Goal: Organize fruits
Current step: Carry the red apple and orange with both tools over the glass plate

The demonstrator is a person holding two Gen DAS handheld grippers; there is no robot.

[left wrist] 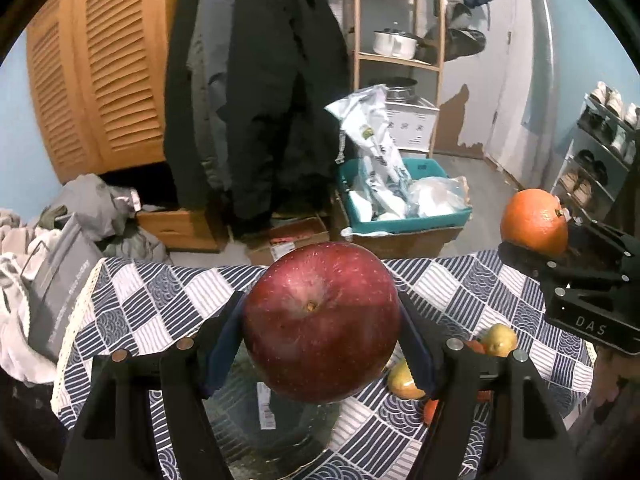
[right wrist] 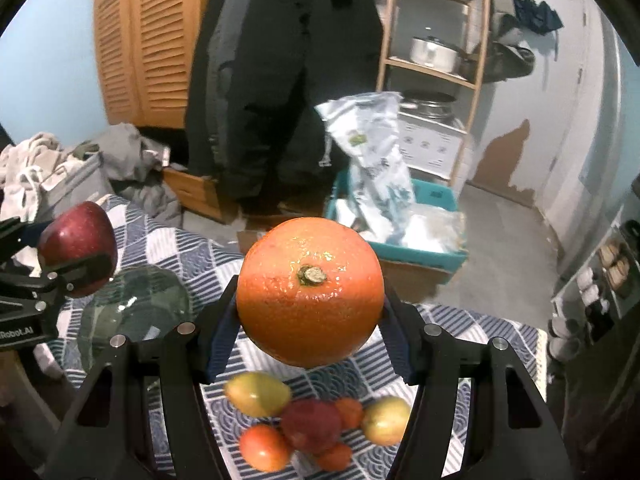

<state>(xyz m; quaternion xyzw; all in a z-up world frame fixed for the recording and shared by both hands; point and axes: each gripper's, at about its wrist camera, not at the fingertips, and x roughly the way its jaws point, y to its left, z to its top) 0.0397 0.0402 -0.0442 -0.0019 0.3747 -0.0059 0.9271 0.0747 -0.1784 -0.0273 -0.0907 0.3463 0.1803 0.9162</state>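
- Two fruits were aloft at once: the left gripper (left wrist: 320, 336) was clamped on a red apple (left wrist: 322, 322), and the right gripper (right wrist: 308, 320) was clamped on an orange (right wrist: 309, 292)
- Directly under the apple stood a clear glass bowl (left wrist: 240, 432) on the checked tablecloth (left wrist: 168, 292), so the step in hand looked like carrying fruit to that bowl
- Beside the bowl, toward the orange's side, a loose heap of fruit (right wrist: 308, 424) lay on the cloth: yellow pears, small orange ones and a dark red one
- Next, I judged, the apple needed lowering inside the glass rim before the pads let go; a drop from height could crack or tip it
- Beyond the bowl the cloth's far edge (left wrist: 180, 268) fell off toward boxes on the floor, while open air between the two tools left room to take turns
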